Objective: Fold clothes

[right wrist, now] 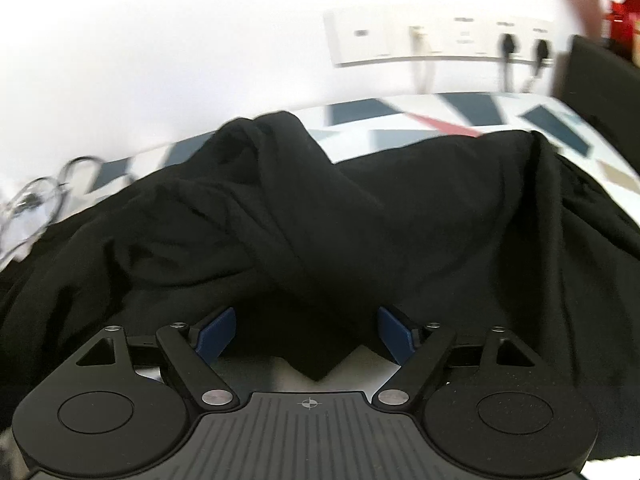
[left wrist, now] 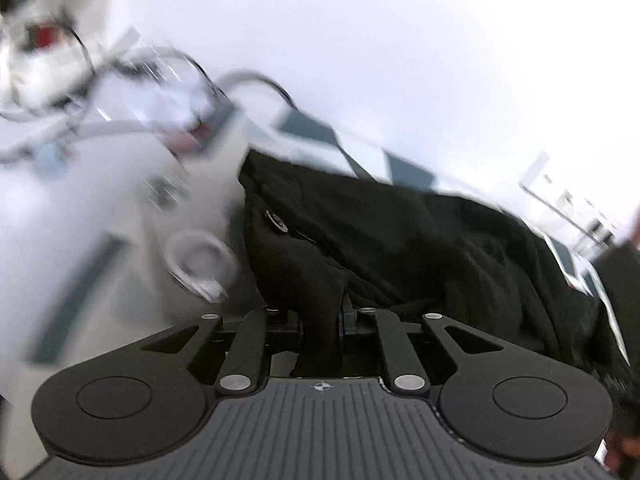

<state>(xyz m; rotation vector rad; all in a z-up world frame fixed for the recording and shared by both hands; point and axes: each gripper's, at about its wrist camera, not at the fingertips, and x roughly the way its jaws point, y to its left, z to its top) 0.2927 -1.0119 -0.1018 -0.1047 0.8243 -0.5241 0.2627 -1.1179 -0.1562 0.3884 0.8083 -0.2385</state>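
— Left wrist view first: what fills it?

— My black garment (left wrist: 420, 248). It lies heaped on the counter (left wrist: 312, 128), which has a white top with dark blue and teal shapes. The cloth runs from the middle of the picture down to the right edge. A small round metal snap (left wrist: 277, 221) sits near its upper left part.

— And your left tongs (left wrist: 322, 322)?

— Pinched nearly together on a fold of that garment; the cloth rises in a narrow strip straight out from between the fingers. The rest of this picture is badly blurred. To the left I make out grey cables (left wrist: 120, 92) and a pale ring (left wrist: 200, 258), nothing more exact.

— The right wrist view?

— Same garment (right wrist: 320, 208), bigger still, spread across almost the whole width, with a raised hump toward the back left. Behind it the counter (right wrist: 404, 118) shows blue patches and one red wedge, then a white wall with a socket strip (right wrist: 436, 36) and two dark plugs.

— Your right tongs (right wrist: 308, 338)?

— Spread wide. A pointed corner of the cloth hangs down between the blue pads (right wrist: 216, 334), but neither pad presses it; there is a clear gap on each side.
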